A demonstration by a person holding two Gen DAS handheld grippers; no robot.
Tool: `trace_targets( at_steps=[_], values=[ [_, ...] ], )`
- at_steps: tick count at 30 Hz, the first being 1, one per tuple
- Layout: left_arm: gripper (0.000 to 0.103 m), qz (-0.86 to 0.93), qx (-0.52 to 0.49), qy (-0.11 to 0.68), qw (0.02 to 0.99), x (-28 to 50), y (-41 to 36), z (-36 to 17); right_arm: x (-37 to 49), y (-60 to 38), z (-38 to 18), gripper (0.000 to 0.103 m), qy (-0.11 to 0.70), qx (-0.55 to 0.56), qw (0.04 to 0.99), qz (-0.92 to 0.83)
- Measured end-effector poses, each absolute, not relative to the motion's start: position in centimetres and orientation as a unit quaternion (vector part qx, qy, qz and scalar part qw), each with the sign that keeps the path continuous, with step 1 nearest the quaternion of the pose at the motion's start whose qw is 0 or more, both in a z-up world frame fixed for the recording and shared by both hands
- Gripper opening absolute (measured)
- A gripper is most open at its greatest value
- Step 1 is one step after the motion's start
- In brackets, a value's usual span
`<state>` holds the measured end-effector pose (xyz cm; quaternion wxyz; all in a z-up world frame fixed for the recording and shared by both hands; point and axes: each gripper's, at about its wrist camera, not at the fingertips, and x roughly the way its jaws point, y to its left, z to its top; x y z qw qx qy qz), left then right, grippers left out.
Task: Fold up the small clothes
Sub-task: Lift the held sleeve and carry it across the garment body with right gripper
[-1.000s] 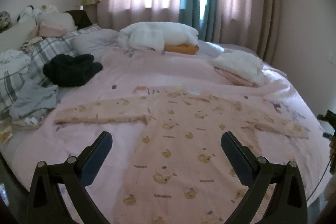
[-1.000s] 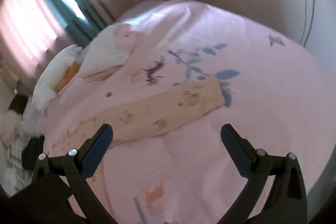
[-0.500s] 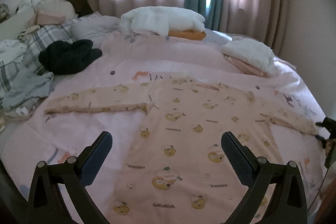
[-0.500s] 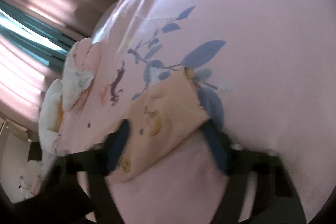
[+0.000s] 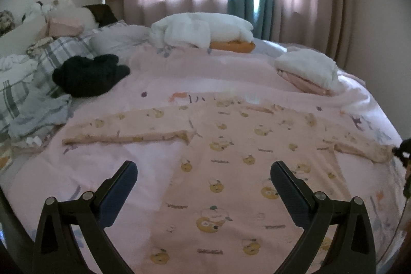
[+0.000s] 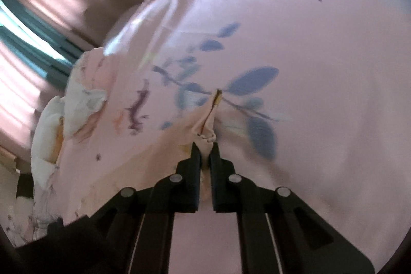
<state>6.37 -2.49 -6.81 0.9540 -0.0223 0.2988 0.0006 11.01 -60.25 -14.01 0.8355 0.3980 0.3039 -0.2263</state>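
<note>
Garment: a peach long-sleeved baby suit printed with small orange bears [image 5: 231, 171] is spread flat on the pink floral bedsheet [image 5: 210, 73], sleeves stretched out left and right.
Left gripper [image 5: 203, 186]: held released, jaws wide apart, above the suit's near body.
Right gripper [image 6: 205, 148]: clenched on the bunched cuff of the right sleeve [image 6: 209, 120].
Far side: a black crumpled garment [image 5: 90, 75] is seen at left, a folded white-and-pink stack [image 5: 307, 72] at right.

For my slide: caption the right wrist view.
Right gripper shut on the patterned garment's sleeve end, over the pink bedspread.
</note>
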Motion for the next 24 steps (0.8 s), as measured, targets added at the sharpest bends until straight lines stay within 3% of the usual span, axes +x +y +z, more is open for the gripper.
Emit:
trace_targets(
  at_steps=[19,24],
  values=[
    [0.103,-0.035,-0.021,0.296,0.954,5.9,-0.9,-7.1,21.2,-42.7,-5.2,0.007,0.326,0.273,0.905,-0.026],
    [0.103,-0.068,-0.069,0.358,0.929,7.8,1.2,-10.7,23.5,-37.5,-5.0,0.007,0.342,0.247,0.907,0.015]
  ],
)
